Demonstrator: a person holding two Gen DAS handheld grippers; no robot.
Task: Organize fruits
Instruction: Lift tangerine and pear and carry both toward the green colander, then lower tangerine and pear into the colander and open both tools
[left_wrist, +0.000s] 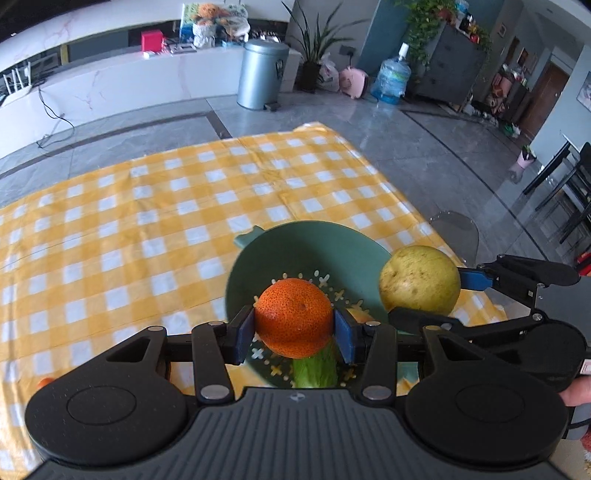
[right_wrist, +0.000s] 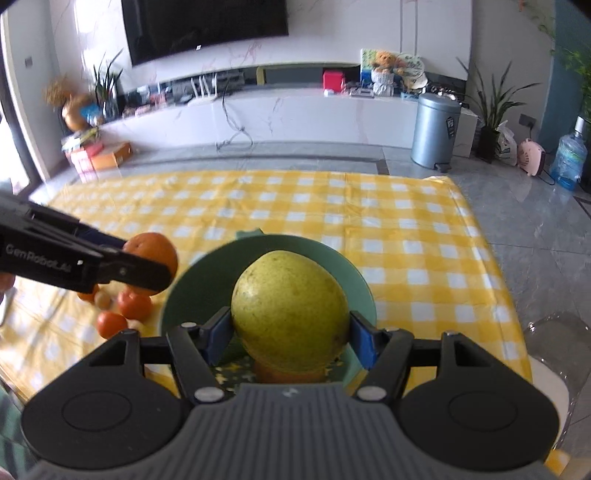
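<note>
the orange (left_wrist: 294, 318) sits clamped between the blue pads of the left gripper (left_wrist: 294, 328), held at its widest girth, hanging over the green bowl (left_wrist: 306, 251). the pear (right_wrist: 290, 310) is pinched the same way by the right gripper (right_wrist: 291, 332), squeezed across its fat belly with the narrow end pointing to 12 o'clock, also above the bowl. from the left wrist the pear shows at 3 o'clock of the orange; from the right wrist the orange shows at 10 o'clock of the pear, near the bowl's rim. the orange looks light and firm, with a pebbled skin that should grip well; too hard a squeeze would likely bruise it. the pear seems heavier and smoother, so it may slip if held off its widest part. inside the bowl, below the orange, lies something green (left_wrist: 316, 367), and under the pear an orange-coloured fruit (right_wrist: 286, 374) shows only partly. at 9 o'clock of the bowl, small fruits (right_wrist: 123, 314) lie loose on the yellow checked cloth (right_wrist: 332, 206). both fruits look ready to be lowered in gently, since a drop could bruise them.
</note>
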